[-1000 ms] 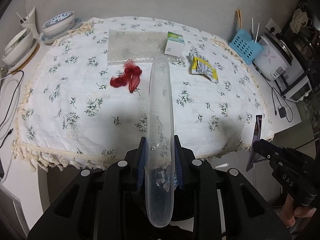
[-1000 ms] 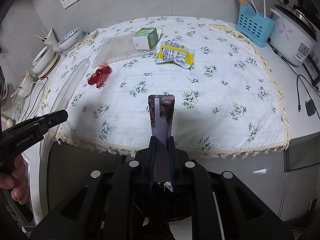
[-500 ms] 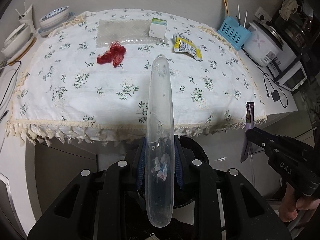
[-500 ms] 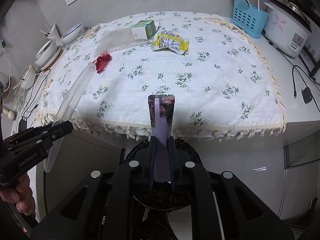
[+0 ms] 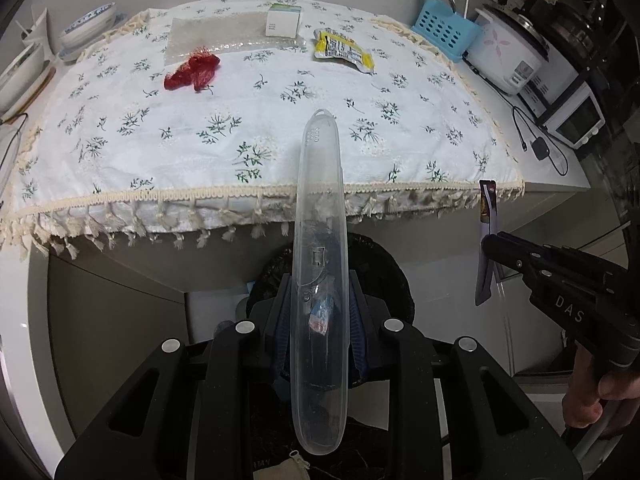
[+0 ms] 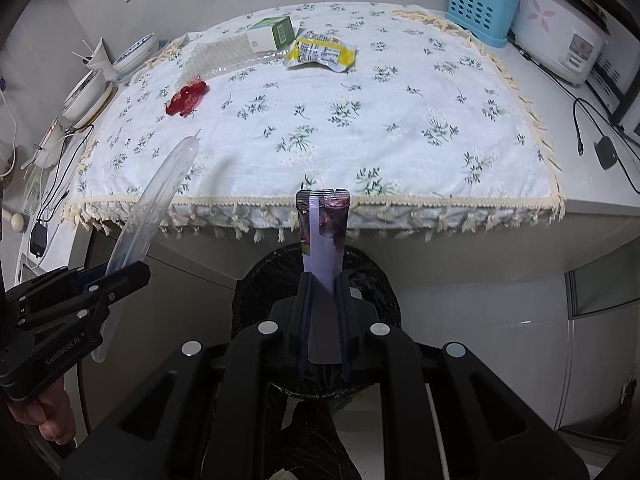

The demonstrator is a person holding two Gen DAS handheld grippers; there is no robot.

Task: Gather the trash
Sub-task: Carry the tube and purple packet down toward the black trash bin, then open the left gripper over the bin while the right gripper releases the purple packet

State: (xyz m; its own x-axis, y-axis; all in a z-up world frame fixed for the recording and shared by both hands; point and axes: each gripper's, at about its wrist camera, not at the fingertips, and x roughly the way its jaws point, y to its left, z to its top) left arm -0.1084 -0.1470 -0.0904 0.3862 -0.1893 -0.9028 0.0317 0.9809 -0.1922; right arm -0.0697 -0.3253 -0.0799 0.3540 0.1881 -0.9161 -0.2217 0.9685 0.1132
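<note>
Both your grippers pulled back from table edge since a second ago; black-lined bin (image 6: 256, 280) now below both tips. Left to right: your left gripper (image 5: 318, 312) clenched on long clear plastic case (image 5: 318, 216), case sticking out ahead over bin. Your right gripper (image 6: 323, 304) clamped on purple wrapper (image 6: 322, 232), upright, over bin mouth. Farther ahead on floral tablecloth (image 6: 400, 120): red net (image 6: 187, 98), bubble wrap (image 5: 212, 34), small box (image 6: 272, 34), yellow packet (image 6: 322, 53).
</note>
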